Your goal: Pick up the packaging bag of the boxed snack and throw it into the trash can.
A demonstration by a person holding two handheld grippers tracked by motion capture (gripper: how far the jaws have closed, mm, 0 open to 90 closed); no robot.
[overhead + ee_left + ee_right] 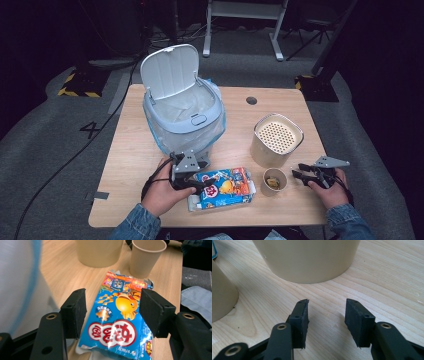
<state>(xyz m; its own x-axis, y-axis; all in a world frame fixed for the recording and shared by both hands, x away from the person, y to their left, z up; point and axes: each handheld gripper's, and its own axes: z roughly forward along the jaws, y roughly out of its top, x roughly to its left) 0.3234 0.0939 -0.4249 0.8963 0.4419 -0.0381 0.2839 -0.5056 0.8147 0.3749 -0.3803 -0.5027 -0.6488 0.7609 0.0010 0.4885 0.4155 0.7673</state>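
A blue snack bag [225, 189] with a cartoon fish lies flat near the table's front edge. My left gripper [199, 181] hovers at its left end. In the left gripper view its jaws stand open on either side of the snack bag [117, 322], and the pads do not press on it. My right gripper [298, 171] rests low at the right, jaws open with only bare wood between them, as the right gripper view shows [327, 315]. A small paper cup [274, 181] with scraps inside stands between the bag and the right gripper.
A pale blue bin [200, 120] with a clear liner and its lid up stands behind the left gripper. A beige canister [276, 140] with a perforated top stands behind the cup. The wooden table [130, 150] has bare wood at its left.
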